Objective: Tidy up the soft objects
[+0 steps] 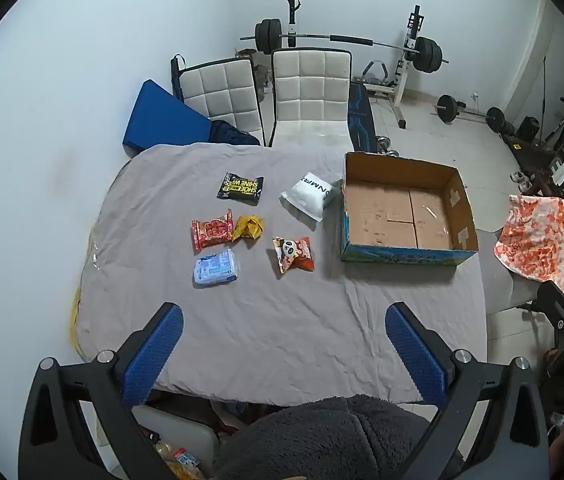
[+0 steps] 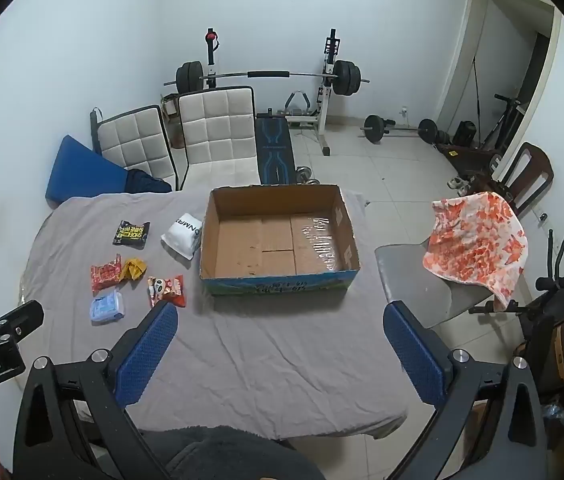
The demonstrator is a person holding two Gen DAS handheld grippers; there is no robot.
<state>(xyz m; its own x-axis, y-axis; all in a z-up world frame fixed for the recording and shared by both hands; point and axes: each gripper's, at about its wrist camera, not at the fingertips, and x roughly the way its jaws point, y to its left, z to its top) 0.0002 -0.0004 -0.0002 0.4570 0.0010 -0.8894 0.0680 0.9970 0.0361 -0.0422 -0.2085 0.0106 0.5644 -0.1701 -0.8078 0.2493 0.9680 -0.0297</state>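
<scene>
Several soft packets lie on the grey cloth table (image 1: 266,320): a black shoe-wipes packet (image 1: 240,188), a white pouch (image 1: 309,196), a red snack packet (image 1: 211,233), a yellow wrapper (image 1: 248,227), a panda snack packet (image 1: 294,254) and a light blue tissue pack (image 1: 216,268). An open, empty cardboard box (image 1: 404,216) stands to their right; it also shows in the right wrist view (image 2: 278,240). My left gripper (image 1: 284,354) is open and empty over the near table edge. My right gripper (image 2: 280,354) is open and empty, in front of the box.
Two white padded chairs (image 1: 310,92) stand behind the table, with a blue cushion (image 1: 162,120) at the left. A chair with an orange-patterned towel (image 2: 478,244) stands to the right. A barbell rack (image 2: 270,80) stands by the far wall.
</scene>
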